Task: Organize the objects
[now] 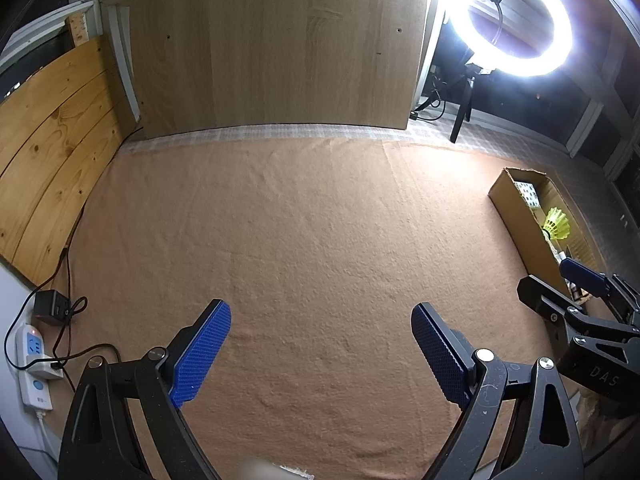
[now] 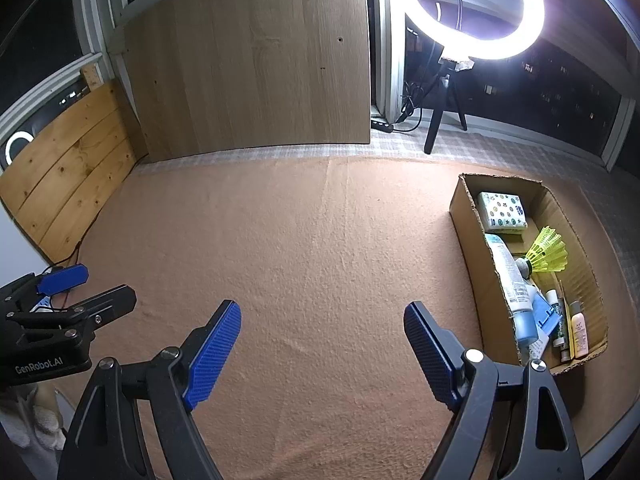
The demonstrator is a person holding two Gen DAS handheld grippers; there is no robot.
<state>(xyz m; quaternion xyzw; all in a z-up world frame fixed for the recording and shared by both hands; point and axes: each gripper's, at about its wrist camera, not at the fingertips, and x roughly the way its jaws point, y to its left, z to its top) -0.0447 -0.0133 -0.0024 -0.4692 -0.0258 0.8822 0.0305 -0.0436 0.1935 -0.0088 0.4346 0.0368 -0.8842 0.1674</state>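
A cardboard box (image 2: 468,236) lies on the tan cloth at the right. Inside it are a patterned tissue pack (image 2: 503,210), a yellow shuttlecock (image 2: 546,254), a long white-and-blue bottle (image 2: 514,292), a blue clip (image 2: 546,314) and several small tubes (image 2: 576,330). My right gripper (image 2: 322,316) stands open over bare cloth, left of the box, with nothing between its blue pads. My left gripper (image 1: 320,322) is open too, over bare cloth. In the left wrist view the box (image 1: 516,216) and shuttlecock (image 1: 557,224) show at the right, partly behind the right gripper (image 1: 560,280).
A wooden panel (image 2: 252,64) stands at the back and pine boards (image 1: 48,148) along the left. A lit ring light on a tripod (image 2: 476,8) stands at the back right. A power strip (image 1: 32,364), an adapter and cables lie at the left edge. The left gripper (image 2: 80,284) shows at lower left of the right wrist view.
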